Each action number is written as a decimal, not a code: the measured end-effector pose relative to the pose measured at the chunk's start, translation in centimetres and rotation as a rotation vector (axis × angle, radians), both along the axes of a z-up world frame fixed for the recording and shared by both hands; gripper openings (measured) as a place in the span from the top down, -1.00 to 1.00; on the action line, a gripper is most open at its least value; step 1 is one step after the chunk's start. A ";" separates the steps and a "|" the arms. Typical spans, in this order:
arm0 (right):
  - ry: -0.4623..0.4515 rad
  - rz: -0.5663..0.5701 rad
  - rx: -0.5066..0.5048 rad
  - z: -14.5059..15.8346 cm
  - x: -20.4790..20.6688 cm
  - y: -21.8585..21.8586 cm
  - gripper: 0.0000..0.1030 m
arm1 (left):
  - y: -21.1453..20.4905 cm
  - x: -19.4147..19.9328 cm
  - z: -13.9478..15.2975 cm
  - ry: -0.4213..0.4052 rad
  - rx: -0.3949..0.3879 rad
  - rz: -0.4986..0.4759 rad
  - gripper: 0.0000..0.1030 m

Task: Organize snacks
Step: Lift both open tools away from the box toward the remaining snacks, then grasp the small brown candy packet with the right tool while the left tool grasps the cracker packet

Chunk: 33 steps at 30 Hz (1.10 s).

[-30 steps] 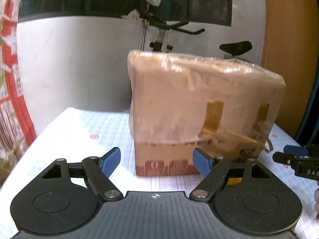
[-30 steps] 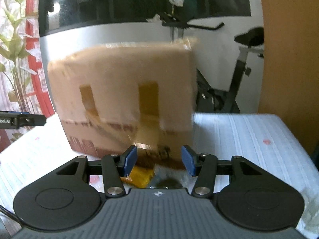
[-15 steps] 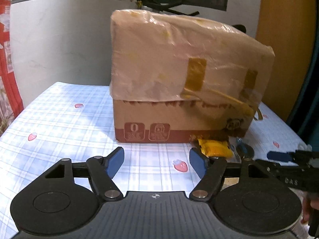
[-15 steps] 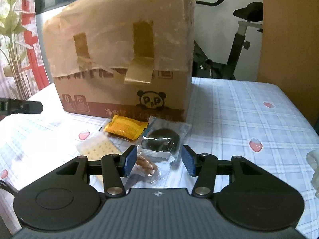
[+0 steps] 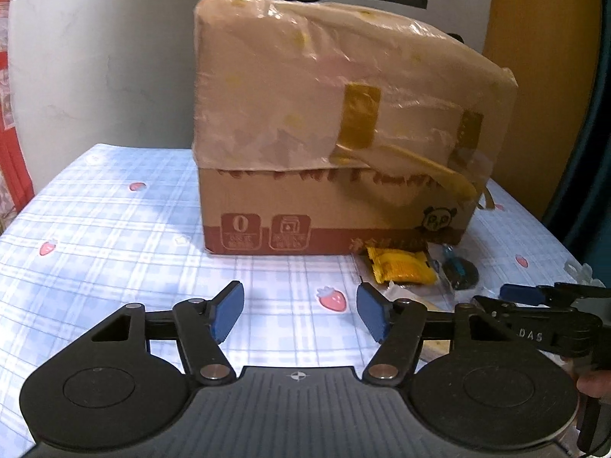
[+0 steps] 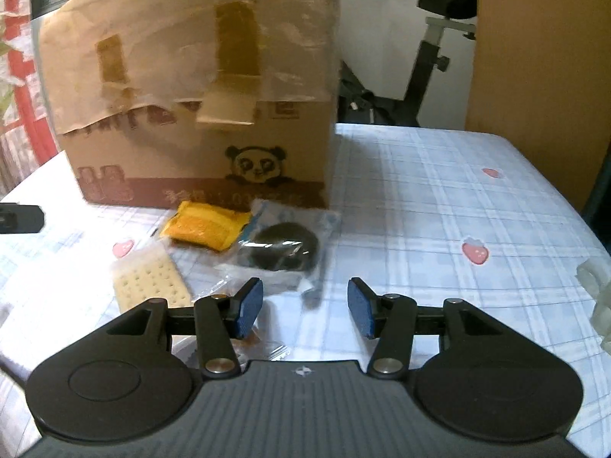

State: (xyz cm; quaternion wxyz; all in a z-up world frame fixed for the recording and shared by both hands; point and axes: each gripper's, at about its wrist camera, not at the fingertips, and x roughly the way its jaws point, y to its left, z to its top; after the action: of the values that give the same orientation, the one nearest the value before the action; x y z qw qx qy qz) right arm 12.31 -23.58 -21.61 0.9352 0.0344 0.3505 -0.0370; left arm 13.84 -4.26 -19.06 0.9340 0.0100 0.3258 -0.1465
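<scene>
Both wrist views face the box (image 5: 343,145) closely

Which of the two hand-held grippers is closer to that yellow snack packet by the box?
Right. The right hand-held gripper sits just before the yellow snack packet; the left hand-held gripper, jaws closing on nothing, is farther off to its left.

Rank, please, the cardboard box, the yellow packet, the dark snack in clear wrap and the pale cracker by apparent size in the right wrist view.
1. Cardboard box, by far the largest.
2. Dark snack in clear wrap.
3. Yellow packet and pale cracker look alike; the cracker is partly hidden and nearer the camera, so unranked.
</scene>
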 end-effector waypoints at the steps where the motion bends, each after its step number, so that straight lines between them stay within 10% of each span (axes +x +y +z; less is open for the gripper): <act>1: 0.007 0.027 -0.014 0.1 -0.1 0.5 -0.03 | -0.1 0.0 -0.1 0.004 -0.001 -0.005 -0.32; 9: -0.006 0.167 -0.043 0.0 -1.1 4.9 -0.05 | -0.1 0.1 -0.8 0.036 -0.008 -0.018 -0.32; 18: -0.097 -0.012 0.092 0.7 -3.5 1.1 -0.05 | -0.6 0.4 -1.4 0.057 0.000 -0.025 -0.32; 33: -0.041 0.273 0.100 0.3 -3.0 5.2 0.41 | -0.6 0.0 -1.8 0.085 -0.004 -0.043 -0.32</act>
State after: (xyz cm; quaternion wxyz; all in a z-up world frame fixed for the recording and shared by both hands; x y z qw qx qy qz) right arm 9.34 -18.38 -21.28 0.9357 0.0339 0.3339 0.1086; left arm 13.84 -4.83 -20.87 0.9159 0.0088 0.3646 -0.1677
